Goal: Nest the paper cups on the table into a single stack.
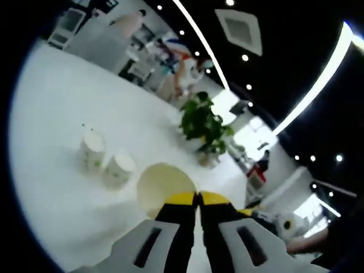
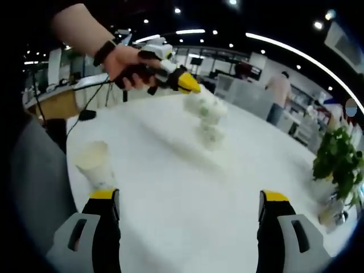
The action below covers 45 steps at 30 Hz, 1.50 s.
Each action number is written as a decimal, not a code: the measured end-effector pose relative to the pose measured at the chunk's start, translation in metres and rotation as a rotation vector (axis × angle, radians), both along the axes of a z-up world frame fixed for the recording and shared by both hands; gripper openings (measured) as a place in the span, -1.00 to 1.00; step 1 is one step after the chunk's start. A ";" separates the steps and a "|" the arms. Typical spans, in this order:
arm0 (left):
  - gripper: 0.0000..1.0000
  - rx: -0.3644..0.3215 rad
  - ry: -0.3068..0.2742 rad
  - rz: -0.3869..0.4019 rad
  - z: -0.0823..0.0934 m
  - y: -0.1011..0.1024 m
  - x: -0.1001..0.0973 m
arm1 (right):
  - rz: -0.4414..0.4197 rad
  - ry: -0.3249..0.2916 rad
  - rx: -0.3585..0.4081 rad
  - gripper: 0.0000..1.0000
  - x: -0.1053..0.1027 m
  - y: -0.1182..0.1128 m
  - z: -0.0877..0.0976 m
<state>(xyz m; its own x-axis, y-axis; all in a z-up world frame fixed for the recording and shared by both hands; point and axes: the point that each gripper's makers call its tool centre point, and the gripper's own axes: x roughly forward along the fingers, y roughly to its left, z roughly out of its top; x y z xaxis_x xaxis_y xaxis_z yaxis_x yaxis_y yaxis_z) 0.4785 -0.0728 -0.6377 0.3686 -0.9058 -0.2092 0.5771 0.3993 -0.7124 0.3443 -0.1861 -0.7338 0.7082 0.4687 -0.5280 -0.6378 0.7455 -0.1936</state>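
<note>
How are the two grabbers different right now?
The left gripper has its jaws pinched together; the right gripper has its jaws spread wide. The left gripper grips a paper cup by its rim; the right gripper holds nothing. Both have yellow tips.

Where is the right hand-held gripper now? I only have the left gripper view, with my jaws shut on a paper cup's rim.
Observer: The right hand-held gripper is low over the white table, its jaws wide open with nothing between them.
Operator: Any cup near it?
Observer: Yes, a lone paper cup stands just beyond the jaw at that view's left. It is well apart from your left hand-held gripper, its held cup and the blurred cups below.
</note>
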 end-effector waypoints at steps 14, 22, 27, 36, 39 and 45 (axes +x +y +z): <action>-1.00 0.125 -0.202 -0.107 0.072 0.026 -0.048 | -0.015 -0.065 0.049 1.00 -0.002 -0.002 0.028; -1.00 0.248 -0.258 -0.169 0.090 0.035 -0.068 | -0.015 -0.079 0.081 1.00 -0.007 0.003 0.032; -1.00 0.368 -0.303 -0.261 0.092 0.039 -0.090 | -0.011 -0.074 0.081 1.00 -0.013 0.005 0.029; -1.00 0.531 -0.381 -0.438 0.088 0.043 -0.132 | -0.041 -0.070 0.113 1.00 -0.015 0.001 0.026; -1.00 0.610 -0.407 -0.477 0.079 0.046 -0.138 | -0.054 -0.071 0.117 1.00 -0.014 -0.001 0.027; -1.00 0.674 -0.437 -0.557 0.060 0.042 -0.159 | -0.062 -0.064 0.121 1.00 -0.013 0.002 0.023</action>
